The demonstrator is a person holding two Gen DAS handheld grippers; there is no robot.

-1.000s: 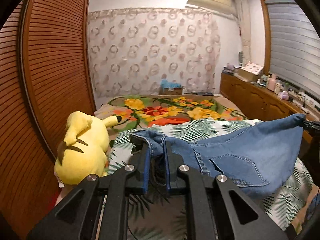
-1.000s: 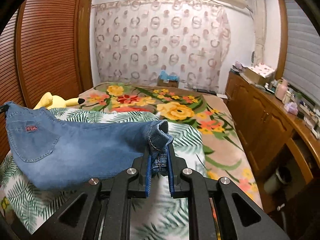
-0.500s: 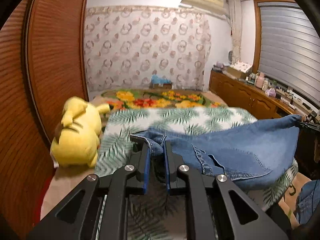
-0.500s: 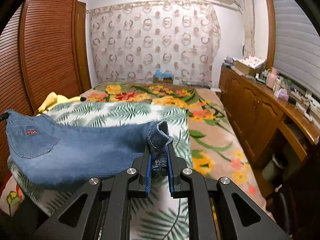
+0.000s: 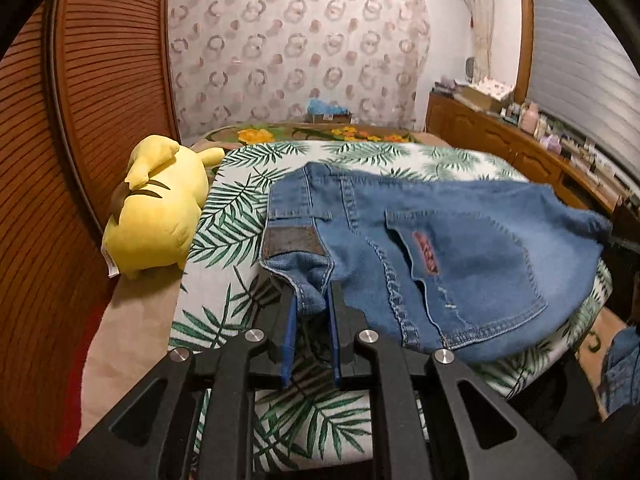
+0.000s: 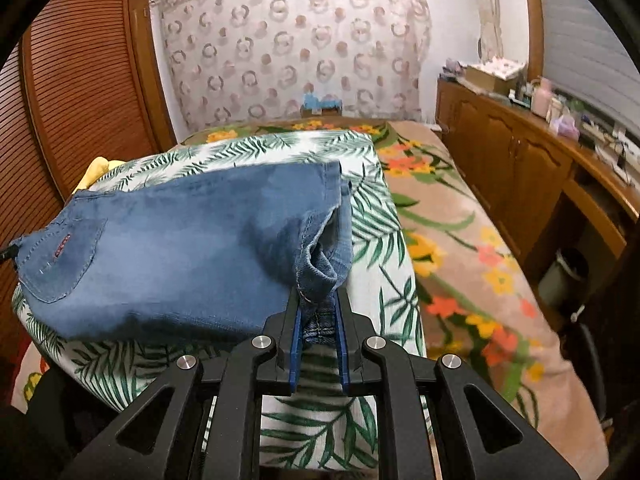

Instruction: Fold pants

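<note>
The blue denim pants (image 5: pixel 460 248) hang stretched between my two grippers over the leaf-print sheet (image 5: pixel 240 208) on the bed. My left gripper (image 5: pixel 312 304) is shut on the waistband end, near the leather patch and back pocket. My right gripper (image 6: pixel 318 308) is shut on the bunched hem end of the pants (image 6: pixel 180 248). The top layer is flipped over, with the back pocket and red tab facing up. The far edge droops toward the sheet.
A yellow plush toy (image 5: pixel 156 208) lies at the bed's left side beside the slatted wooden wardrobe doors (image 5: pixel 80 100). A floral blanket (image 6: pixel 460 240) covers the bed's right side. Wooden cabinets (image 6: pixel 520 168) with clutter run along the right wall.
Both grippers swung the pants forward and lower over the bed. The fabric flipped, so the back pocket now faces up, and the pants lie closer to the sheet.
</note>
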